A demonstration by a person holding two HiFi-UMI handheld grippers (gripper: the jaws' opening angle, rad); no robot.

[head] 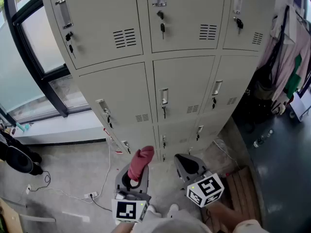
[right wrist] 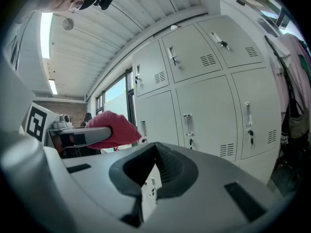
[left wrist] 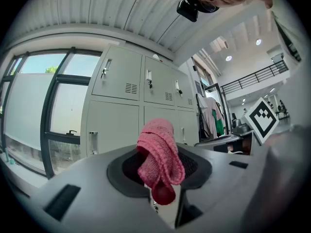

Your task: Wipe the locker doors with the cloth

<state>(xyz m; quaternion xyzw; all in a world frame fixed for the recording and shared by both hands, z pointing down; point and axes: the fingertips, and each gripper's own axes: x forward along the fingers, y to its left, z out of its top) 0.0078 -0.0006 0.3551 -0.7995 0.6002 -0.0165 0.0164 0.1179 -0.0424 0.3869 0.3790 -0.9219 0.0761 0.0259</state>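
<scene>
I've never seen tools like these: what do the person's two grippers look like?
They match. The left gripper and right gripper have smooth grey plastic bodies that widen into a scooped mouth lined with black ribbed pads. Each carries a white cube printed with black square markers. No cables show on them. The person's clothing looks light-coloured.

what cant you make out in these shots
- Lockers: top row cut by the head view's upper edge.
- Lowest doors: partly hidden there behind the cloth.
- Left tool: tips wrapped by the cloth in its own view.
- Any dirt on doors: too small to tell.
</scene>
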